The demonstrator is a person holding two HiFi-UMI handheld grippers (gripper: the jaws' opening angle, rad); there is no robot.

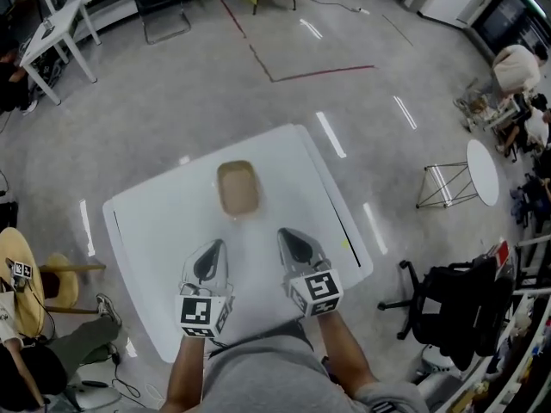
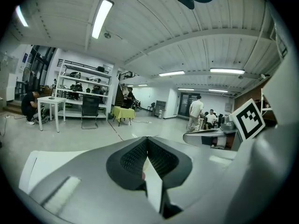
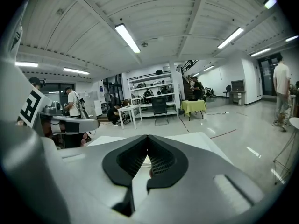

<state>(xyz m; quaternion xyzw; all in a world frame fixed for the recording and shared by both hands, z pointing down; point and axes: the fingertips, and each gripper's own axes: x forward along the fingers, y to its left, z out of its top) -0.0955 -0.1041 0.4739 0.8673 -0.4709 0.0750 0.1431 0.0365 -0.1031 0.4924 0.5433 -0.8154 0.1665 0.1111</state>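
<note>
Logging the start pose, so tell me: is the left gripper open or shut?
Shut. In the left gripper view, the left gripper has its two black jaws meeting at the tips, with nothing held between them.

My left gripper and my right gripper look alike. Each has a smooth, pale grey shell that tapers to a point. Each shell frames a dark hollow lined with finely ribbed black pads. At the back of each gripper sits a cube with black-and-white square markers on its faces. I wear a grey garment, and a grey sleeve shows on my right arm.
</note>
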